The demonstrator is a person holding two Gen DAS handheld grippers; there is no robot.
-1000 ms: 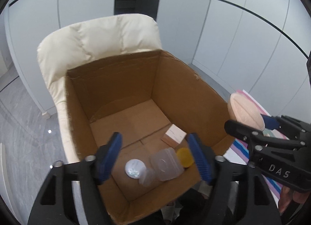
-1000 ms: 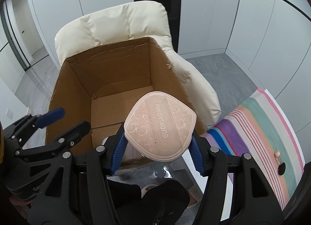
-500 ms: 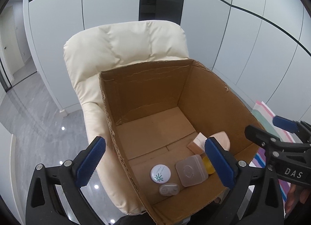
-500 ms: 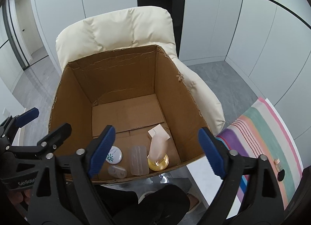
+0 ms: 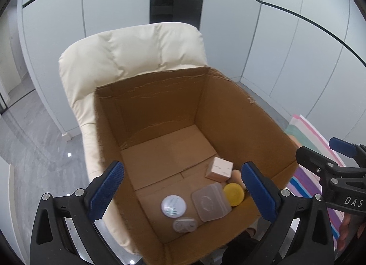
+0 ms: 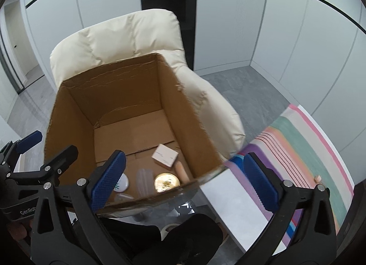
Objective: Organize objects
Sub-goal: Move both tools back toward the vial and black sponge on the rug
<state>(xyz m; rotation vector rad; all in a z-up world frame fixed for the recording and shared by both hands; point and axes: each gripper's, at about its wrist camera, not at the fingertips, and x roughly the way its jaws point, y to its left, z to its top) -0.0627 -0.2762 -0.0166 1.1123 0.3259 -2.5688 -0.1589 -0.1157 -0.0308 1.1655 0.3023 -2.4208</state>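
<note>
Cardboard box (image 5: 240,114) holds your items | left gripper (image 5: 181,188) spread, empty | right gripper (image 6: 183,182) opening, empty | small bits on striped cloth (image 6: 304,141) left

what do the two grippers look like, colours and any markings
Both are black plastic frames with silver screws. The left gripper and the right gripper each carry two blue, ridged finger pads. White lettering marks the bodies: "DAS" on the right one, seen from the left camera, and "GenRob", cut off, on the left one, seen from the right camera. No cables show.
</note>
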